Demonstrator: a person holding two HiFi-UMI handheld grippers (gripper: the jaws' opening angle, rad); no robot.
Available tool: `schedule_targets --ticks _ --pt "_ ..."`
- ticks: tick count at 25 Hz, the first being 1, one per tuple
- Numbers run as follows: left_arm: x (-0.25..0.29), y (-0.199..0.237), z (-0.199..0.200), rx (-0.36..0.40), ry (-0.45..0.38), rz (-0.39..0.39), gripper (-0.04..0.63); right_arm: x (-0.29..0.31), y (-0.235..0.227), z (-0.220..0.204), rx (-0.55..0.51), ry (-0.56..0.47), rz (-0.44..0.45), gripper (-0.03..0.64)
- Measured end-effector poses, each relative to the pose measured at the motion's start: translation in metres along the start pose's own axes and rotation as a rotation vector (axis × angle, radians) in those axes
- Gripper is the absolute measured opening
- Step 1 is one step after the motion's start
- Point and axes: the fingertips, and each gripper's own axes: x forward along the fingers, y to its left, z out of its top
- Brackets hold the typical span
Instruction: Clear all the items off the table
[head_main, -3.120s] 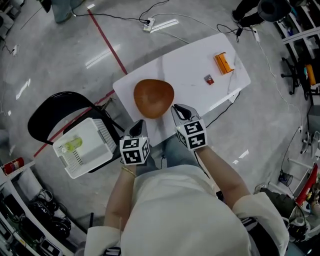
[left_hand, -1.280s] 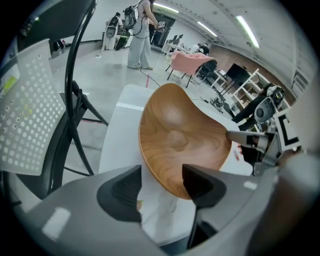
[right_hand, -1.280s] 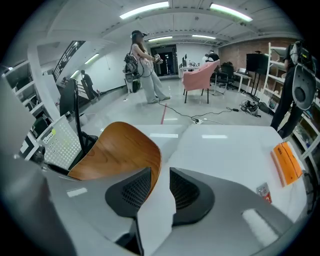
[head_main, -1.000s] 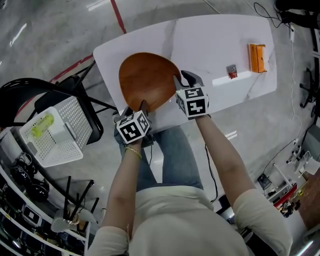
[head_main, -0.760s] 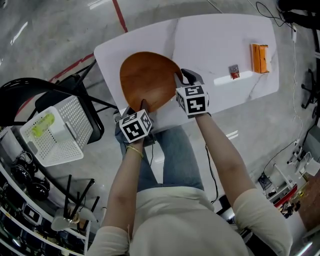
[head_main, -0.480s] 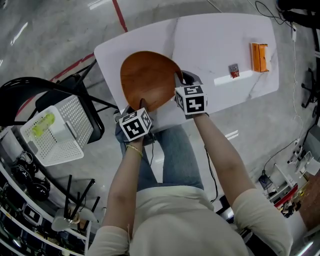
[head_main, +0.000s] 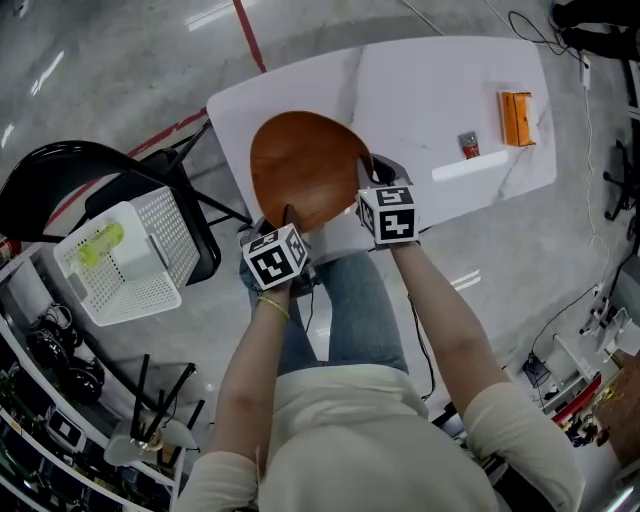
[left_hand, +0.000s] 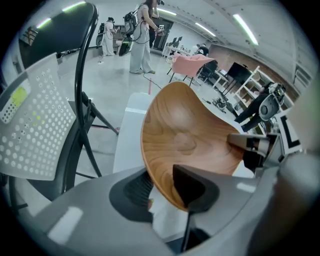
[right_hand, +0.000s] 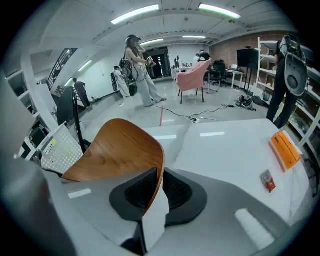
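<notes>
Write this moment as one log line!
left gripper: jaws just closed on wooden bowl rim; right gripper: shut on rim; table: orange box

Small red item (head_main: 468, 145) (near orange box (head_main: 515, 117)) is unidentifiable.

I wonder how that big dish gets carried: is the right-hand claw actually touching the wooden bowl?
Touching. The right gripper view shows the wooden bowl's rim pinched between the right gripper's two dark pads, with no gap.
</notes>
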Motion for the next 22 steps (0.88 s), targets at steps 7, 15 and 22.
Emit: schedule_targets --ticks 7,15,22 --pt "-0.030 0.010 0.009 0.013 -0.030 -0.023 0.124 -0.028 0.021 0.015 0.011 -0.046 -0.016 0.035" --pt "-0.067 0.024 0.021 0.021 -0.078 -0.045 0.118 -0.057 0.050 0.029 -0.009 -0.085 -0.030 0.037" --pt "-0.110 0.047 0.028 0.009 -0.112 -0.054 0.115 -0.082 0.086 0.039 0.008 -0.109 -0.028 0.037"
